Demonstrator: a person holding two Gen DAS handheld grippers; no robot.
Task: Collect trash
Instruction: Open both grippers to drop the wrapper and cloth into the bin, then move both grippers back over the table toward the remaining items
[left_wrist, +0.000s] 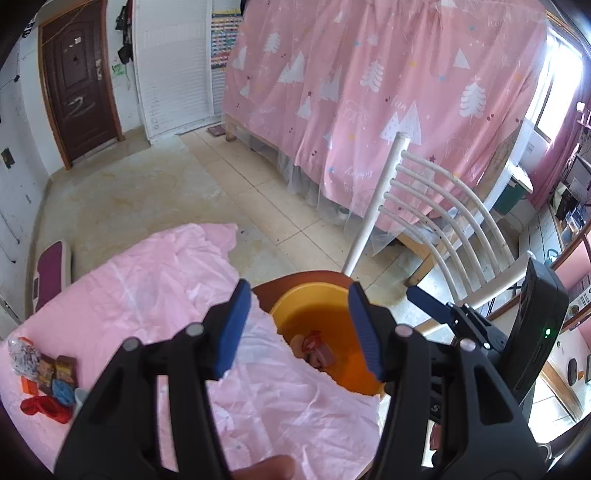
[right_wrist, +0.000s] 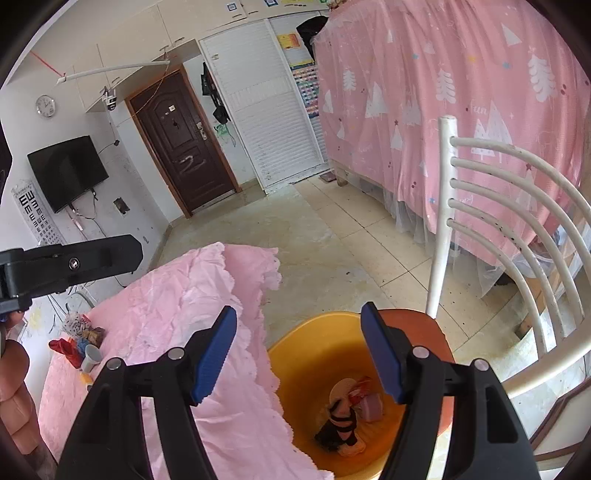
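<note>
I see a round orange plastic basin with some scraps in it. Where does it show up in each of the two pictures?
Left wrist view: the round orange plastic basin sits at lower centre, between the blue fingertips, its left part hidden by the pink tablecloth.
Right wrist view: the basin sits at bottom centre, right of the cloth's scalloped edge.
Shared landmark: the white slatted chair back rises right of the basin in both.

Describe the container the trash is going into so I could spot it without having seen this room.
Start at the table under the pink tablecloth, then look past its scalloped edge toward the white slatted chair. On the chair's reddish seat sits an orange plastic basin with a few wrappers in its bottom. It is the only round, open, orange vessel there.
</note>
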